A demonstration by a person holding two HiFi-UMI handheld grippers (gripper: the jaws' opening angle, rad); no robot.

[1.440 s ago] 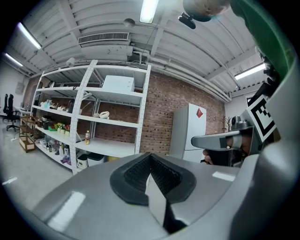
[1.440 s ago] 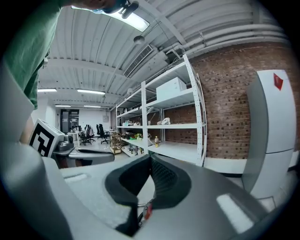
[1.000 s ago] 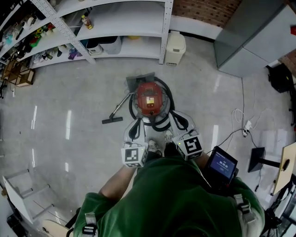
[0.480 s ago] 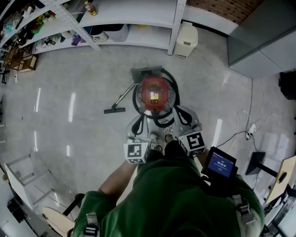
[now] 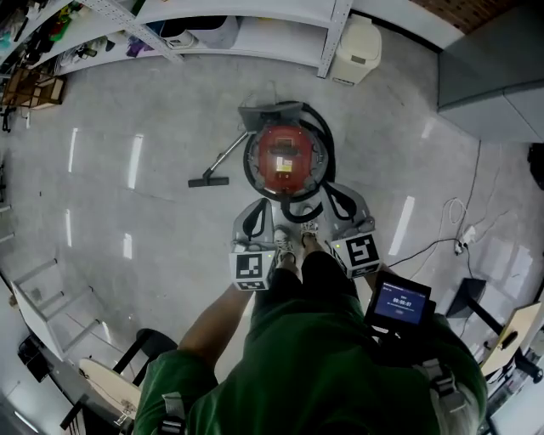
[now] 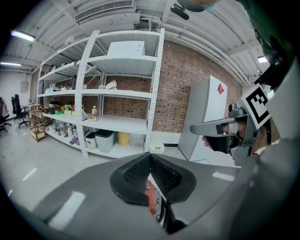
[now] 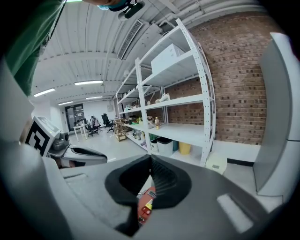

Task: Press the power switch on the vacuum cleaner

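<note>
So, the person is standing right over the vacuum cleaner [image 5: 287, 161], a round red-topped canister on the grey floor [image 5: 153, 110] with a black hose [image 5: 327, 144] looped round it. Both grippers are held out low in front of the body, side by side and angled forward-down toward the canister.

The left gripper [image 5: 255, 219] sits just short of the vacuum's near-left edge, and the bare forearm [image 5: 212, 319] runs up to it from the lower left. In its own view the left gripper [image 6: 150, 155] has its jaws closed tip to tip with nothing between them. A sliver of the red vacuum [image 6: 151, 199] shows through the gap lower down.

The right gripper [image 5: 338, 204] mirrors it on the near-right side, close to the hose and not touching the canister as far as I can tell. Same deal in its own view: the right gripper [image 7: 151, 159] has its jaws together and empty, with the vacuum [image 7: 146, 206] peeking through below them.

I can't pick out the power switch itself; it's too small from above.

Around it: the wand and floor nozzle [image 5: 208, 180] lie off to the vacuum's left, white shelving [image 5: 255, 17] and a pale bin [image 5: 355, 38] stand beyond it, and a small lit screen [image 5: 398, 303] sits at the person's right side.
</note>
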